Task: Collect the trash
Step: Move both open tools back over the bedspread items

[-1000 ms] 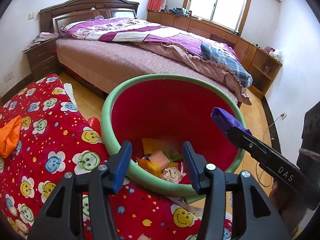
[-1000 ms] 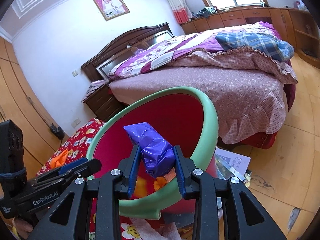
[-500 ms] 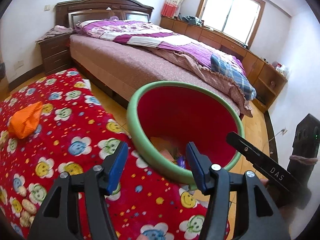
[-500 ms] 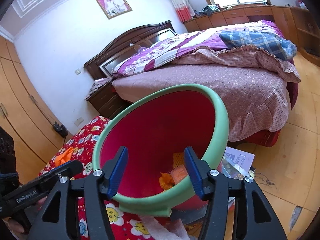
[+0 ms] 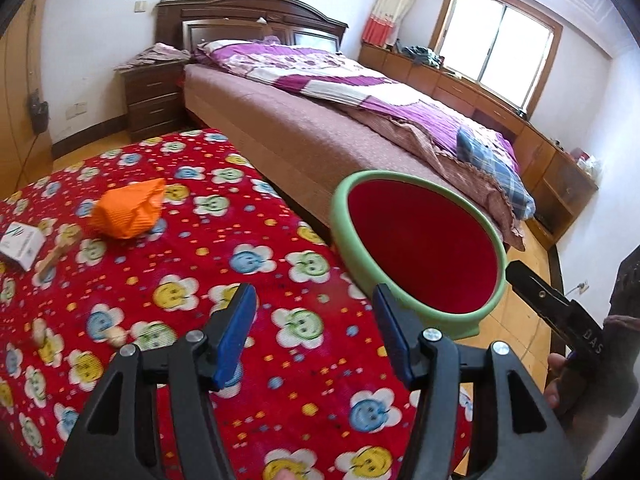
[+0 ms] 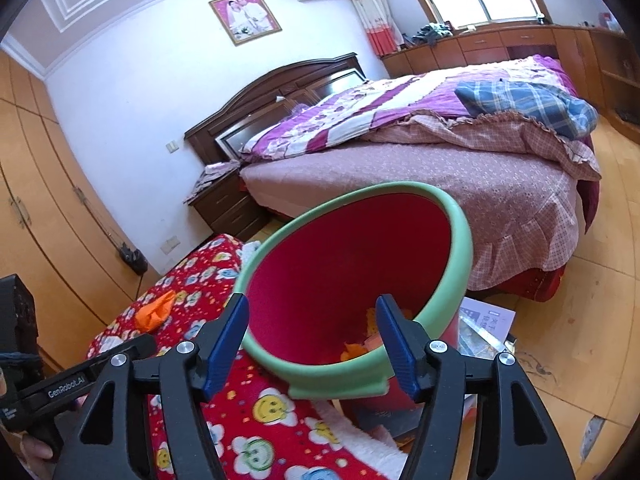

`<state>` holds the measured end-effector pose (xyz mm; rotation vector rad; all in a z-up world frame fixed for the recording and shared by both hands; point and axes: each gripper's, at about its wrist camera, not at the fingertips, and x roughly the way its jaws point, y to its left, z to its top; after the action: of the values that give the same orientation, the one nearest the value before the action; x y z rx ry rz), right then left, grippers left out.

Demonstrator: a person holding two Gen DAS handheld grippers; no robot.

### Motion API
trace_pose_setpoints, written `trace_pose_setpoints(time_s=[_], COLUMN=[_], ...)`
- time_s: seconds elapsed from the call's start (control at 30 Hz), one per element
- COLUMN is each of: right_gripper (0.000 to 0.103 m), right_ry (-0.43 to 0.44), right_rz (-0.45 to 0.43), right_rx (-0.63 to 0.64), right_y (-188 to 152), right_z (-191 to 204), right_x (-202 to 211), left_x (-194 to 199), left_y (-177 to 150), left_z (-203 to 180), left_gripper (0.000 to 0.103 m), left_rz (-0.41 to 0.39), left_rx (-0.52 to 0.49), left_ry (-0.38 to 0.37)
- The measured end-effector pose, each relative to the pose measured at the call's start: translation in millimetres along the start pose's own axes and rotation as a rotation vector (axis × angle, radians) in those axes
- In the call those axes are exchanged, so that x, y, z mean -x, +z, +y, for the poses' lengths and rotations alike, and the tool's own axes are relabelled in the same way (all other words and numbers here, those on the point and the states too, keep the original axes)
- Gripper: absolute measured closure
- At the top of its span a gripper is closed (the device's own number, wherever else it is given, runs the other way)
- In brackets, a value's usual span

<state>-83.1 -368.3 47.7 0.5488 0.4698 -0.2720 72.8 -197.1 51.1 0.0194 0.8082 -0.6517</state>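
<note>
A red bin with a green rim (image 5: 340, 216) stands at the right edge of a red flowered cloth (image 5: 168, 272); it also shows in the right wrist view (image 6: 460, 236), with orange scraps (image 6: 360, 346) at its bottom. My left gripper (image 5: 312, 332) is open and empty over the cloth, left of the bin. My right gripper (image 6: 312, 336) is open and empty at the bin's near rim. A crumpled orange wrapper (image 5: 128, 210) lies on the cloth at the far left; it also shows in the right wrist view (image 6: 154, 312).
A small white box (image 5: 20, 244), a wooden stick (image 5: 54, 258) and small pale bits (image 5: 116, 336) lie on the cloth's left side. A large bed (image 5: 340, 120) stands behind the bin. Papers (image 6: 480, 324) lie on the wooden floor beside the bin.
My right gripper opened and dropped the purple wrapper into the bin. My left gripper swung left, away from the bin and toward the orange wrapper.
</note>
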Motion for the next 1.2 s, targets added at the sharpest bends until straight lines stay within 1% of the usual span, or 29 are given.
trace_pose_setpoints(time_s=[0.17, 0.33, 0.4, 0.47, 0.5, 0.83, 1.2], right_gripper=[0.036, 0.034, 0.031, 0.031, 0.031, 0.030, 0.030], right_ry=[0.012, 0.030, 0.041, 0.052, 0.058, 0.076, 0.081], right_rz=[0.020, 0.048, 0.057, 0.070, 0.075, 0.120, 0.175], right_rx=[0.016, 0.021, 0.024, 0.029, 0.032, 0.075, 0.121], right_y=[-5, -12, -15, -18, -20, -31, -41], right_z=[14, 29, 35, 41, 45, 72, 94], right_x=[0, -3, -4, -6, -7, -17, -37], left_x=[18, 34, 39, 44, 45, 70, 80], left_y=[-4, -9, -10, -13, -14, -22, -16], left_z=[17, 38, 48, 61, 66, 134, 212], left_gripper=[0.043, 0.043, 0.043, 0.043, 0.043, 0.043, 0.043], left_rz=[-0.025, -0.042, -0.046, -0.048, -0.051, -0.061, -0.063], left_rx=[0.026, 0.077, 0.098, 0.117, 0.124, 0.251, 0.415], left_ry=[0.037, 0.076, 0.108, 0.158, 0.170, 0.275, 0.370])
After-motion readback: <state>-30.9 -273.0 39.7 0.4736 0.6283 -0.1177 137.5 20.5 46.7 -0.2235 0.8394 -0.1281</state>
